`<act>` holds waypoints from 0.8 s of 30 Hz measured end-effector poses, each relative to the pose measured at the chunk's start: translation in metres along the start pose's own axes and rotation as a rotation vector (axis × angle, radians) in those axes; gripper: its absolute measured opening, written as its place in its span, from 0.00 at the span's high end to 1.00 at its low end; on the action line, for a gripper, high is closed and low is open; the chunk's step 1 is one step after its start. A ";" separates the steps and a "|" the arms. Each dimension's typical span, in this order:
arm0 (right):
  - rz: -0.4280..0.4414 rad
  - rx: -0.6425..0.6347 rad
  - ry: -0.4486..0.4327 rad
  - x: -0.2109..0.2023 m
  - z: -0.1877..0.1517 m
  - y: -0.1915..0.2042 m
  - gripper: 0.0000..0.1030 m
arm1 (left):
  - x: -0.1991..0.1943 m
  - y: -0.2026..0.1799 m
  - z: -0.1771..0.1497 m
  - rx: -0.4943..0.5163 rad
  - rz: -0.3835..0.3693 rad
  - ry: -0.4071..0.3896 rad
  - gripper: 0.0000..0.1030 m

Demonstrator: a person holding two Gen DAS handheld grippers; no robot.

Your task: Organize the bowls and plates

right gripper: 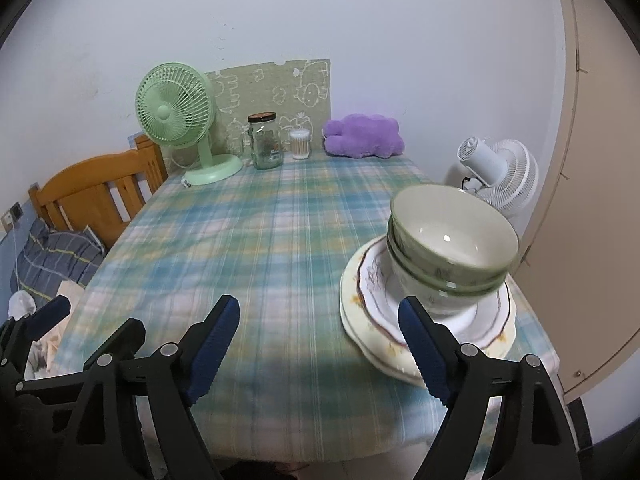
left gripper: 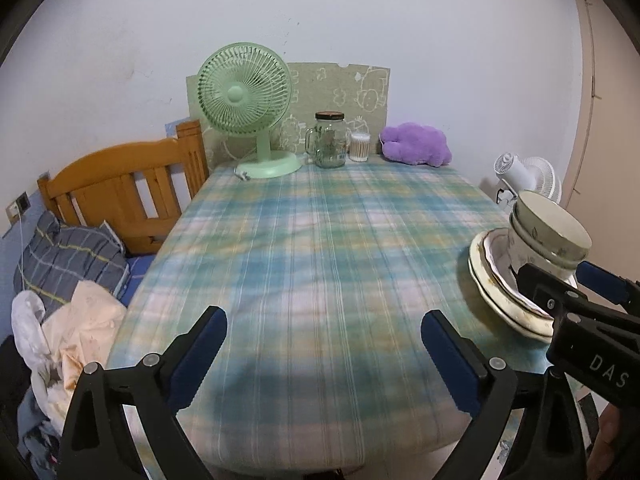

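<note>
Stacked green-rimmed bowls (right gripper: 452,248) sit tilted on a stack of cream plates (right gripper: 372,316) at the right edge of the plaid table (right gripper: 260,248). The same bowls (left gripper: 548,236) and plates (left gripper: 496,292) show at the right of the left wrist view. My right gripper (right gripper: 320,344) is open and empty, its right finger just in front of the plates. My left gripper (left gripper: 324,356) is open and empty over the table's near middle. The right gripper (left gripper: 560,280) also shows in the left wrist view, next to the plates.
A green fan (right gripper: 176,120), a glass jar (right gripper: 266,144), a cotton-swab tub (right gripper: 300,144) and a purple plush (right gripper: 362,136) line the far edge. A wooden headboard (left gripper: 120,192) and bedding (left gripper: 68,264) lie left. A white fan (right gripper: 500,172) stands right, by a door.
</note>
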State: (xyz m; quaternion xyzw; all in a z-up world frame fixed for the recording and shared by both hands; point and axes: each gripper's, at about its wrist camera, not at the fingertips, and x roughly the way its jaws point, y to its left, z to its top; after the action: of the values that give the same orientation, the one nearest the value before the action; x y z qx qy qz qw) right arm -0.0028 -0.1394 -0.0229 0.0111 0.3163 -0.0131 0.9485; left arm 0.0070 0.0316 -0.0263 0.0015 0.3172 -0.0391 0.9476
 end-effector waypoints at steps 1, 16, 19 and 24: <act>0.002 -0.001 -0.002 -0.001 -0.004 0.000 0.18 | -0.001 0.001 -0.003 -0.005 0.003 0.000 0.04; -0.023 0.002 -0.040 -0.023 -0.021 -0.001 0.18 | -0.022 0.003 -0.014 -0.021 -0.020 -0.046 0.03; -0.024 0.007 -0.038 -0.024 -0.023 -0.002 0.18 | -0.023 0.002 -0.014 -0.023 -0.019 -0.050 0.03; -0.019 -0.002 -0.036 -0.026 -0.024 -0.004 0.18 | -0.025 0.004 -0.014 -0.030 -0.013 -0.053 0.00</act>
State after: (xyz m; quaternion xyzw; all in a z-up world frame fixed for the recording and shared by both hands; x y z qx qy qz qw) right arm -0.0382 -0.1423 -0.0266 0.0068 0.2993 -0.0220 0.9539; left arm -0.0215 0.0378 -0.0227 -0.0157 0.2924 -0.0404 0.9553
